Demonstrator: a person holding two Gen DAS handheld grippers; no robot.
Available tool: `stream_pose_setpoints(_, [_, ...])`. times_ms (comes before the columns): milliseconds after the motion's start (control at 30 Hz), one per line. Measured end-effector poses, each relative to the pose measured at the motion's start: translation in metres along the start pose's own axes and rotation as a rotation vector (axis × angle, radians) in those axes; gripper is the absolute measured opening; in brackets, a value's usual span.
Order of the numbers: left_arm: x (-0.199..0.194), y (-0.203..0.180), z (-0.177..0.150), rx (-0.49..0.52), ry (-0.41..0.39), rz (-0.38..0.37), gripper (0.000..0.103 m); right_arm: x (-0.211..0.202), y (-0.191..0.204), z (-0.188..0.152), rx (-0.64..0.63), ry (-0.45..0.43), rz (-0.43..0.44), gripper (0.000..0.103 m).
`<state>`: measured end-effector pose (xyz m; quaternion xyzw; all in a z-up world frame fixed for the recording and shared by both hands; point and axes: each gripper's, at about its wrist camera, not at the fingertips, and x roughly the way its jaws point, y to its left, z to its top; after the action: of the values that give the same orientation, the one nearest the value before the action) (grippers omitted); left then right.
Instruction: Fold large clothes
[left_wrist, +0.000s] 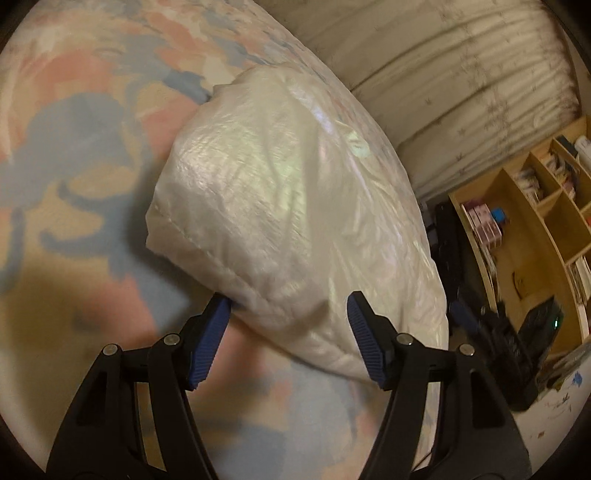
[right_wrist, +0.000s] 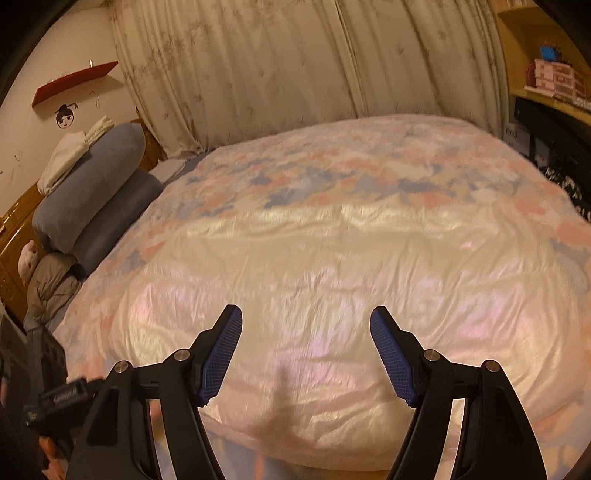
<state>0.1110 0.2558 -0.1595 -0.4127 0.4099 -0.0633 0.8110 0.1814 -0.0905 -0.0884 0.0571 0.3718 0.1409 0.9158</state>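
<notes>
Shiny white crinkled garment (left_wrist: 295, 221) lying spread on bed's pastel pink-and-blue floral cover (left_wrist: 81, 147), left gripper (left_wrist: 288, 314) wide open at its hem, empty, right gripper (right_wrist: 306, 328) wide open above it, empty, cream curtains (right_wrist: 258, 66) behind

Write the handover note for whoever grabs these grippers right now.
Left gripper: jaws open, straddling the near edge of the white garment, not clamped.
Right gripper: jaws open, empty, above the garment.
The garment lies on the floral bedspread, looking already folded over into a thick bundle.
Left: grip an edge, finish folding and flatten; how many folds remain is unclear.
</notes>
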Motion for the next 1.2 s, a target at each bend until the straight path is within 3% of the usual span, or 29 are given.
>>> stream_pose_setpoints(133, [0.020,0.012,0.014,-0.050,-0.020,-0.015,0.063,0.022,-0.006,-0.006,0.016,0.031,0.011,0.073])
stream_pose_setpoints(300, [0.041,0.023,0.032,-0.058,-0.042,-0.052,0.063,0.052,-0.017,0.009,0.008,0.042,0.004,0.059])
stream_pose_setpoints(500, [0.061,0.023,0.038,-0.049,-0.068,-0.044,0.063,0.104,-0.014,0.052,0.006,0.028,-0.049,0.039])
stream_pose_setpoints(600, [0.065,0.022,0.040,-0.046,-0.073,-0.044,0.063,0.137,-0.013,0.077,0.008,0.014,-0.101,0.034])
stream_pose_setpoints(700, [0.069,0.021,0.042,-0.052,-0.070,-0.053,0.063,0.176,-0.021,0.093,0.034,0.030,-0.151,0.033])
stream_pose_setpoints(800, [0.076,0.020,0.045,-0.046,-0.065,-0.065,0.068,0.222,-0.033,0.091,0.070,0.112,-0.183,0.033])
stream_pose_setpoints(967, [0.075,0.026,0.046,-0.014,-0.069,-0.051,0.072,0.256,-0.027,0.081,-0.004,0.097,-0.244,0.033])
stream_pose_setpoints(1200, [0.080,0.032,0.064,-0.038,-0.088,-0.071,0.072,0.269,-0.047,0.069,0.044,0.079,-0.171,0.033])
